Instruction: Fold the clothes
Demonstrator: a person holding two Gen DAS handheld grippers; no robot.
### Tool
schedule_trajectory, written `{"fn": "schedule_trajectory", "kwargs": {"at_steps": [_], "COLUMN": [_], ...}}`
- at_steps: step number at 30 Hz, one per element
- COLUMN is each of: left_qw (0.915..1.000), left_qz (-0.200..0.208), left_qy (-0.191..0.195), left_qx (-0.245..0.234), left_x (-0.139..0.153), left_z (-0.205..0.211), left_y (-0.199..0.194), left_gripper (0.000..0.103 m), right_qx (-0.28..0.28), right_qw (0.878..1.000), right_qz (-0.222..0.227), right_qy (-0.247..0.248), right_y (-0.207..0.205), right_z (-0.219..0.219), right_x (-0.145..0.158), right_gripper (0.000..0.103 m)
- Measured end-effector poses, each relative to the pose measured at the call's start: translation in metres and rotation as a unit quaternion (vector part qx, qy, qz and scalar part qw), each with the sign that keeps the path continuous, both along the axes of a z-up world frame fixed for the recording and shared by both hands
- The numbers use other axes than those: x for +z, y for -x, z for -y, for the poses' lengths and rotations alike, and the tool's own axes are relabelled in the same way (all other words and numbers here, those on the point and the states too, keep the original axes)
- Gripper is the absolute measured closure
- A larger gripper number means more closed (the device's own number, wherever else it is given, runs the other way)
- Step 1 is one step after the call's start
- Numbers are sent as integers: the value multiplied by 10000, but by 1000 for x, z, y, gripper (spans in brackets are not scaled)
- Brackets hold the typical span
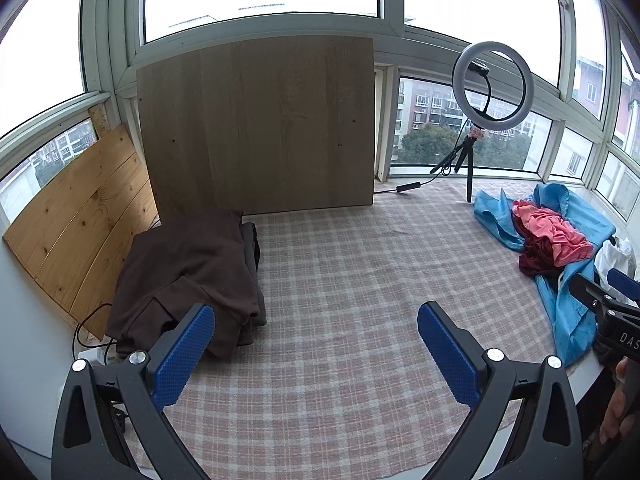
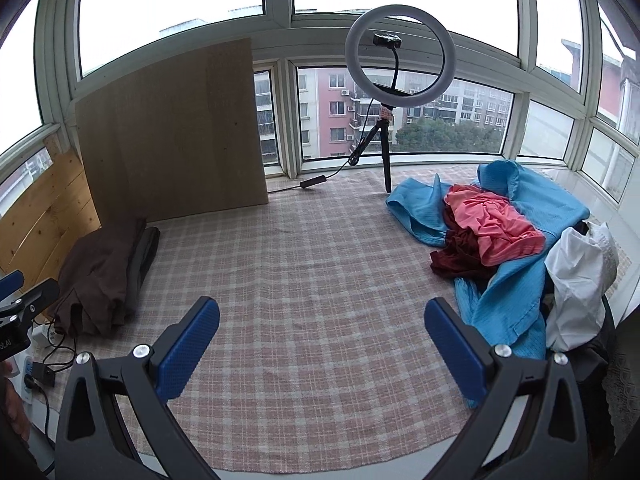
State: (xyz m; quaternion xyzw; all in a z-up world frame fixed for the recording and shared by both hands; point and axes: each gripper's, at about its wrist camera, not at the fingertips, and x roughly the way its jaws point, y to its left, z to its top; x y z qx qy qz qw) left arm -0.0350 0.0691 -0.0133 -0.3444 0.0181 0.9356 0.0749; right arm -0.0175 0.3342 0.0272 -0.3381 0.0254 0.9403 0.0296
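A folded dark brown garment lies on a grey one at the left of the checked cloth. At the right sits a loose heap: a light blue garment, a pink one, a dark red one and a white one. My left gripper hovers open over the cloth, its left finger next to the brown garment. My right gripper is open too, its right finger beside the blue garment. Neither holds anything.
A ring light on a tripod stands at the back, its cable trailing on the cloth. A tall wooden board and a pine panel lean against the windows. Cables and a power strip lie left.
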Motion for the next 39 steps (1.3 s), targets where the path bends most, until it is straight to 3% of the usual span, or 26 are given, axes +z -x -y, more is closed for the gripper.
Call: {"fn": "schedule_trajectory", "kwargs": {"at_steps": [9, 14, 19, 22, 29, 31, 34, 39], "left_qw": [9976, 9948, 9930, 9934, 9931, 9925, 9913, 9930], "left_qz": [94, 172, 283, 151, -260, -421, -536, -227], "left_qy": [-61, -233, -304, -429, -610, -666, -735, -534], "left_qx": [-685, -972, -1109, -1053, -964, -939, -951, -1034], "left_x": [-1, -1, 5, 23, 74, 85, 91, 77], "left_z": [-50, -68, -77, -79, -103, -116, -143, -197], "left_y": [10, 16, 38, 56, 97, 102, 106, 123], "left_gripper": [1, 1, 1, 1, 1, 1, 1, 1], "right_qx": [-596, -761, -741, -1301, -2071, -2094, -2061, -1692], "right_qw": [9982, 9966, 9950, 9873, 9570, 9526, 9562, 9658], "right_qz": [27, 4, -404, -691, -1487, -1667, -1609, -1423], "right_qy": [7, 321, 530, 589, 1381, 1446, 1318, 1355], "right_y": [-13, -25, -59, -88, -136, -136, -120, -77], "right_z": [-49, -84, -150, -212, -336, -360, -387, -426], "right_x": [-5, -9, -2, 15, 67, 79, 81, 62], "right_gripper": [0, 0, 0, 0, 0, 0, 0, 0]}}
